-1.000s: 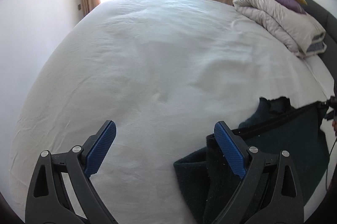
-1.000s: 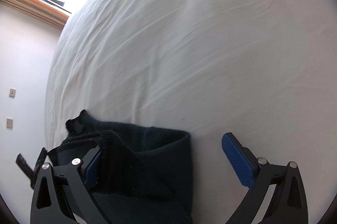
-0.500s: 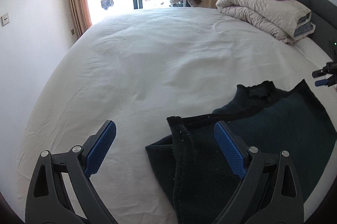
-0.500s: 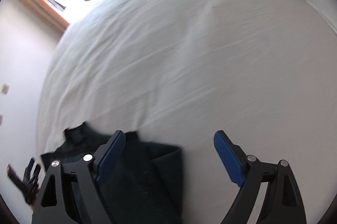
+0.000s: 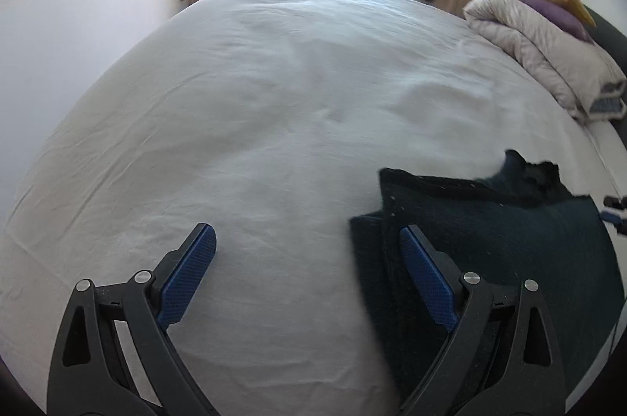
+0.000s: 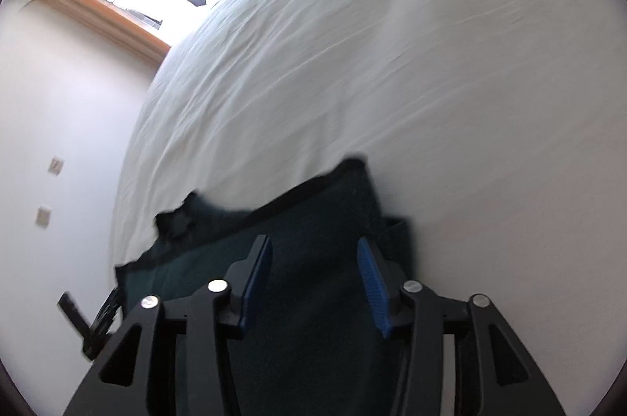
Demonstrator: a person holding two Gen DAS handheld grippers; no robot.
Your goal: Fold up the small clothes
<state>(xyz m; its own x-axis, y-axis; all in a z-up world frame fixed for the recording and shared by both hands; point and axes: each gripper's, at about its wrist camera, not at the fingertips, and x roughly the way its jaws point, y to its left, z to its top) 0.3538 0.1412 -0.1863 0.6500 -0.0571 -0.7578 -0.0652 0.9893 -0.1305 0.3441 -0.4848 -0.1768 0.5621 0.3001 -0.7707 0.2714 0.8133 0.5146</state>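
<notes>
From the left wrist camera, the left gripper (image 5: pixel 307 259) hovers over the white bed sheet (image 5: pixel 274 110) with its jaws spread wide and nothing between them. The dark green garment (image 5: pixel 509 239) lies flat on the sheet at the lower right of this view, and the gripper's right finger sits over its near edge, though I cannot tell whether it touches the cloth. The garment already looks doubled over: a straight folded edge runs along its far side, and a second layer peeks out at the left end. A ragged bit, perhaps a collar or a cuff, sticks out at the far right. Its long axis runs across this view, left to right, roughly along the near side of the bed. A rolled duvet (image 5: pixel 548 51) and pillows sit well apart at the head of the bed.

From the right wrist camera (blurred, so details are soft), the right gripper (image 6: pixel 315 283) is above the middle of the garment (image 6: pixel 313 216), jaws partly apart with a clear gap and no cloth visibly pinched between them. Here the garment stretches from lower left to upper right, its folded corner pointing up and to the right, and the ragged end lies to the left.

In my judgement, at least one fold is made; another fold across the long axis and some smoothing probably remain.
</notes>
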